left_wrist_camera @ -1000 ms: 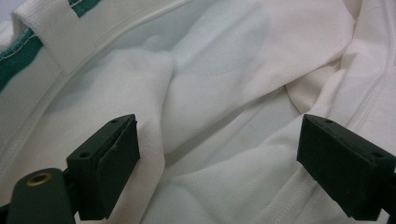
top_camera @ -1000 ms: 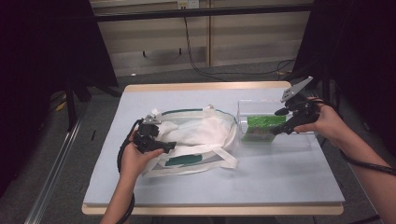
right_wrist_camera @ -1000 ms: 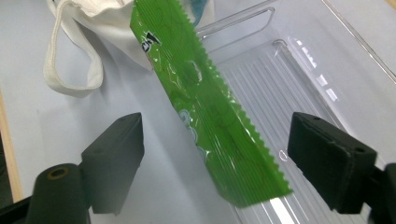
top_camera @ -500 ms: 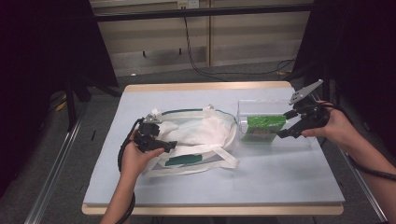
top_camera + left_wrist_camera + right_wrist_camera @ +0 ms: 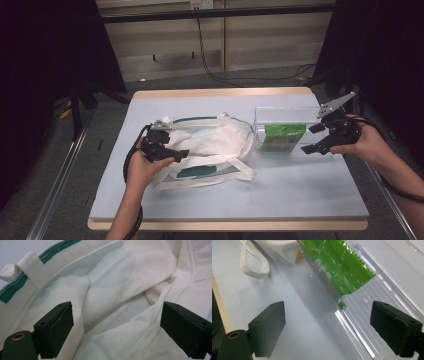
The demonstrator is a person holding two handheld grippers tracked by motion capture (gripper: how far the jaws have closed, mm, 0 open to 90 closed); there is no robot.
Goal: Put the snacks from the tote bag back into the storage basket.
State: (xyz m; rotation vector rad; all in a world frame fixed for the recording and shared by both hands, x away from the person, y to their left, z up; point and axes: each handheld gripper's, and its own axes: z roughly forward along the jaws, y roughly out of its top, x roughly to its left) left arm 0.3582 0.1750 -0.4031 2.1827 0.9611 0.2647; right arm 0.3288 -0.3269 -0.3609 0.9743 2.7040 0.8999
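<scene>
Starting at the left of the counter [image 5: 300, 200], we have the left claw [image 5: 172, 152] low over the near-left rim of the white tote bag [image 5: 215, 145]. Its jaws stand wide in the left gripper view, with bag cloth [image 5: 112, 305] lying between them but neither pad pressing on it, so it holds nothing.

Just right of the bag sits the clear plastic tray [image 5: 280, 112], and in it the green snack packet [image 5: 283, 137] leans against the near wall. The packet's long axis runs across the counter, parallel with that wall — in the right gripper view the packet [image 5: 334, 267] lies ahead of the jaws and toward their right pad.

Right of the tray we hold the right claw [image 5: 320, 140], pointing back toward the packet. Its jaws have just been opening and now gape with nothing between them. This claw is plainly the nearer one — we judge the packet is its to take, and the bag lies beyond it.
</scene>
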